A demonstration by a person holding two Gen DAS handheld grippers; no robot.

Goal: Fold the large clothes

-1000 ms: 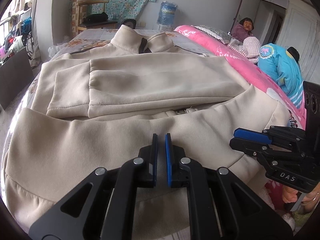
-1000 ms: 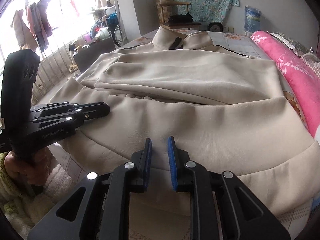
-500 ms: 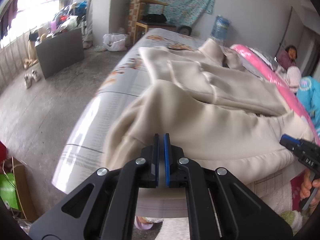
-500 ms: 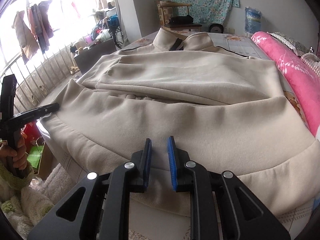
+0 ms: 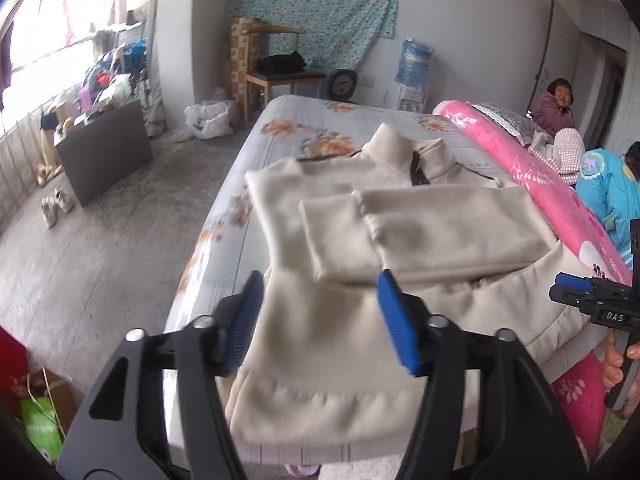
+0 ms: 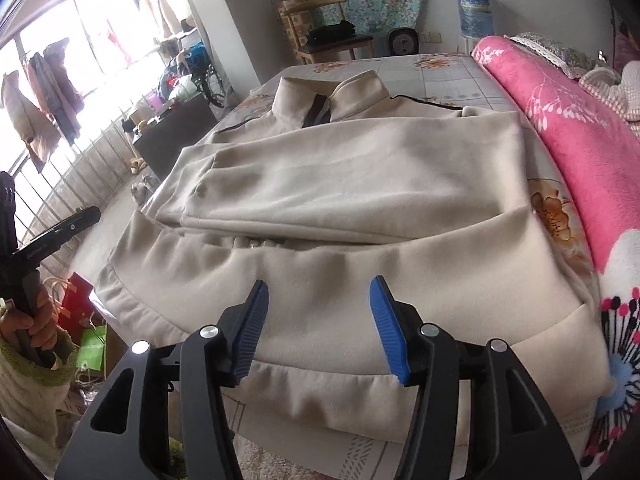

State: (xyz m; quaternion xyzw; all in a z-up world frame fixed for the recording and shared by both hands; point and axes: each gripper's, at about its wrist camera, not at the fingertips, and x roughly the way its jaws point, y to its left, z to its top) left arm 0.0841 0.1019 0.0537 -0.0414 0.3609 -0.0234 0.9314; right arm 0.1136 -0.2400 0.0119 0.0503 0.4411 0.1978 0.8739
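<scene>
Your left gripper (image 5: 318, 320) is opening, jaws well apart, pads pressing on nothing; the beige jacket (image 5: 400, 216) shows in the gap beneath them, its near hem blurred. Your right gripper (image 6: 316, 326) is opening too, wide over the hem, clamped on nothing.

The jacket lies on the bed (image 5: 320, 120), collar at the far end, both sleeves folded across the chest, hem nearest you at the bed's near edge.

Your left view gives you what the right cannot: two people (image 5: 558, 104) at the far right beyond the pink blanket (image 5: 540, 184), the second in a blue coat and cut by the frame edge, plus a white bag on the floor (image 5: 100, 220) and a pair of shoes near the dark cabinet (image 5: 108, 144). It also catches your right gripper at the right edge, only its blue-padded tips and your fingers on the handle showing.

Your right view gives you the bright window (image 6: 80, 40) with clothes hanging on the left, and your left gripper (image 6: 56, 232) at the left edge, side-on, your hand (image 6: 32, 328) and a green-cuffed sleeve under it.

Count: one jacket, two grippers, one wooden chair (image 5: 280, 60), one water bottle (image 5: 414, 62), one fan beside it.

What lies under the folded sleeves at the zip is too small to make out.
</scene>
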